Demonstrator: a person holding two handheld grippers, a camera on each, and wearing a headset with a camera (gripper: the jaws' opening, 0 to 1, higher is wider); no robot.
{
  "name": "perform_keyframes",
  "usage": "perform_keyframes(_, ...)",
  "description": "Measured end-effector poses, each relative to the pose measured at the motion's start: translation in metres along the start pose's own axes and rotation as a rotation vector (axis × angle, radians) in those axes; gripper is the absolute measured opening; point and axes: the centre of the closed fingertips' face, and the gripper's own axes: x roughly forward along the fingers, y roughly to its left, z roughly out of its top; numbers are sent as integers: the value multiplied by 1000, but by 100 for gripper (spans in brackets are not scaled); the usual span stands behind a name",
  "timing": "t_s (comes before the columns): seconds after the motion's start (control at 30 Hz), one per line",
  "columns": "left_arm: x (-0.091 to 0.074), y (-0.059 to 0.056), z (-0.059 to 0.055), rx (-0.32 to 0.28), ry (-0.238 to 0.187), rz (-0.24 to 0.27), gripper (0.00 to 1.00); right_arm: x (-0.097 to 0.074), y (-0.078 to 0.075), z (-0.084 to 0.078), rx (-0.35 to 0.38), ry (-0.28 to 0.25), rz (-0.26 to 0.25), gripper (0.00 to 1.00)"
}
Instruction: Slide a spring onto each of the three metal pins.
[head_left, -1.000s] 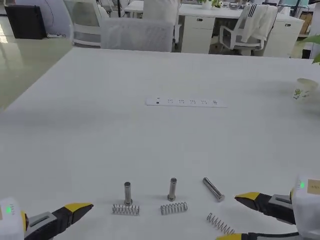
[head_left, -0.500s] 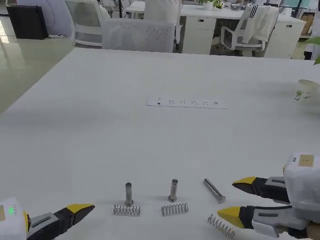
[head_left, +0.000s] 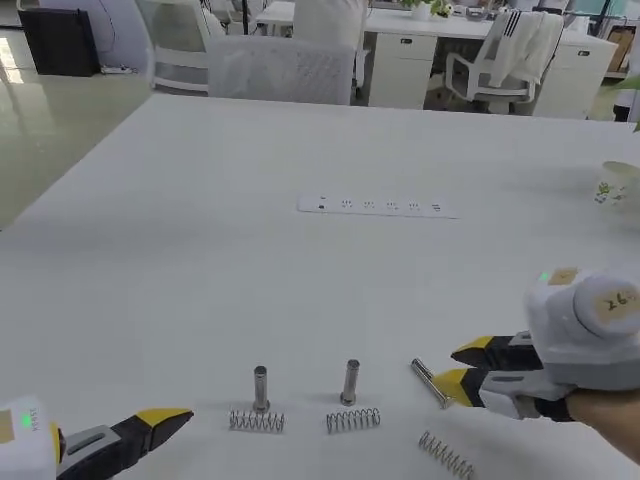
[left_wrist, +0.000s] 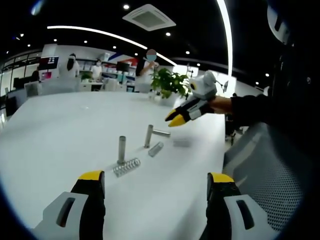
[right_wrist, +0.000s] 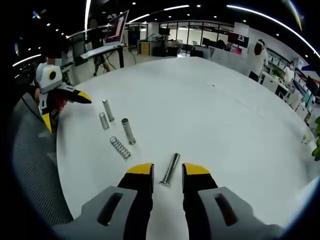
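Currently the right gripper (head_left: 450, 365) is hovering with its jaws slightly parted and gripping nothing, the near end of the lying pin (head_left: 430, 382) sitting between their tips. Left pin (head_left: 261, 388) and middle pin (head_left: 350, 382) are standing upright on the table (head_left: 320, 280), left spring (head_left: 256, 421) and middle spring (head_left: 352, 419) lying just before them, right spring (head_left: 446, 456) lying beside the right gripper. Well left of these, the left gripper (left_wrist: 155, 177) is waiting wide open.

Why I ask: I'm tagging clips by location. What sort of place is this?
Probably an open-plan office: a large white table with a power strip, a mesh chair and white desks behind.
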Motion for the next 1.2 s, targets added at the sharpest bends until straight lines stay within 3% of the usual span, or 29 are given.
perform_keyframes(0.17,1,0,-1,1,4,-2,81,9,-4,3,4,26,-10,16)
perform_keyframes(0.43,2,2,-2,-4,3,2,80,25,-9,-6,30,89,-25,12)
perform_keyframes(1.2,3,4,-6,-9,17,4,80,44,-15,-15,86,154,-44,7)
